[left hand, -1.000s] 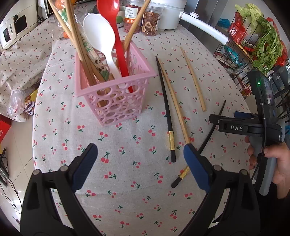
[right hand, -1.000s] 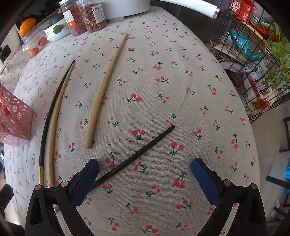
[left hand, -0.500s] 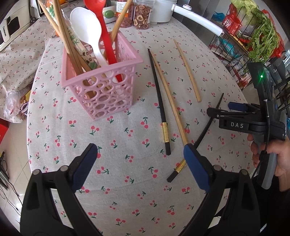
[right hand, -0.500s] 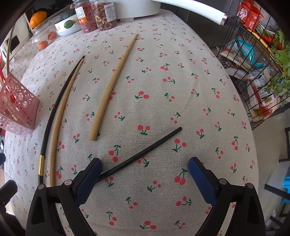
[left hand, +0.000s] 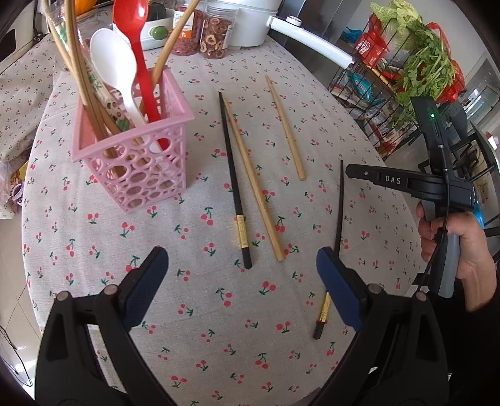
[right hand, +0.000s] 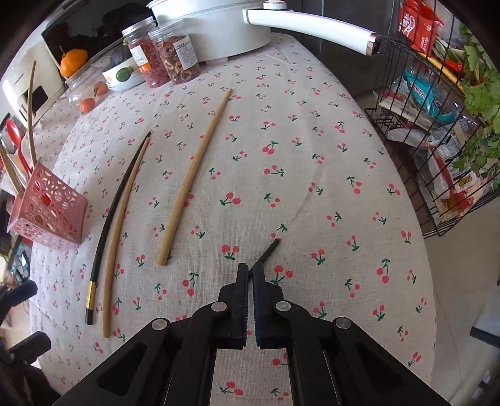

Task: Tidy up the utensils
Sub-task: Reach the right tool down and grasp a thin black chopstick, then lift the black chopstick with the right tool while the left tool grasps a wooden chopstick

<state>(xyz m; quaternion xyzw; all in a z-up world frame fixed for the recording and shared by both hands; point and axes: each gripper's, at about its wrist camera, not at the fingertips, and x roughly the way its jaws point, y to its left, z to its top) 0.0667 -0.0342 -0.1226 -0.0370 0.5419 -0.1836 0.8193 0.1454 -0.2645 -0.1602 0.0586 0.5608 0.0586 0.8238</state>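
Observation:
A pink basket (left hand: 134, 162) at the left holds chopsticks, a white spoon and a red spoon; it also shows in the right wrist view (right hand: 47, 212). On the cherry tablecloth lie a black chopstick (left hand: 232, 184), a wooden chopstick (left hand: 254, 184) beside it, and another wooden chopstick (left hand: 286, 128) further right. My right gripper (right hand: 250, 268) is shut on a second black chopstick (right hand: 268, 250), whose tip sticks out ahead of the jaws; in the left wrist view the chopstick (left hand: 339, 206) runs under the right gripper (left hand: 351, 171). My left gripper (left hand: 240, 281) is open and empty above the cloth.
Two jars (right hand: 162, 59), a white pot with a long handle (right hand: 237, 28), a bowl and oranges stand at the table's far end. A wire rack (right hand: 437, 125) with packets and greens stands off the right edge.
My right gripper has closed on the black chopstick at the right and turned it. The left gripper has moved a little and stays open.

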